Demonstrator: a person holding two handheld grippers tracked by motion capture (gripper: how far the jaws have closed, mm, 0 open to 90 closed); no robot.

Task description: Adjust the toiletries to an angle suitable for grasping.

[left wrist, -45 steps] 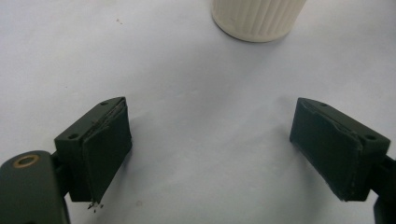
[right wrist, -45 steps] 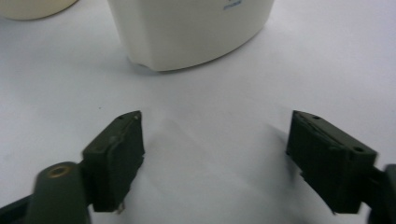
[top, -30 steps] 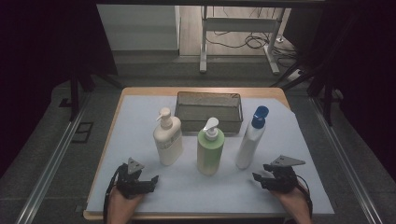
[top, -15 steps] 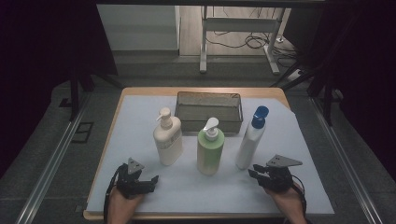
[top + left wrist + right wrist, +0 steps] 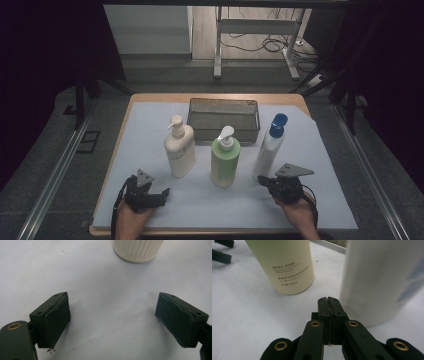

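Upright, the white bottle [image 5: 268, 150] wears a blue cap [image 5: 278, 124].

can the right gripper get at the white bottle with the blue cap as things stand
Probably yes for reach: the right gripper sits just beside the base of the white bottle, with bare paper between them. But its jaws are pressed shut, so it would likely have to open before it could close around the bottle.

High view looks down from above; gripper views sit low, sharing the cream bottle [image 5: 179, 150].
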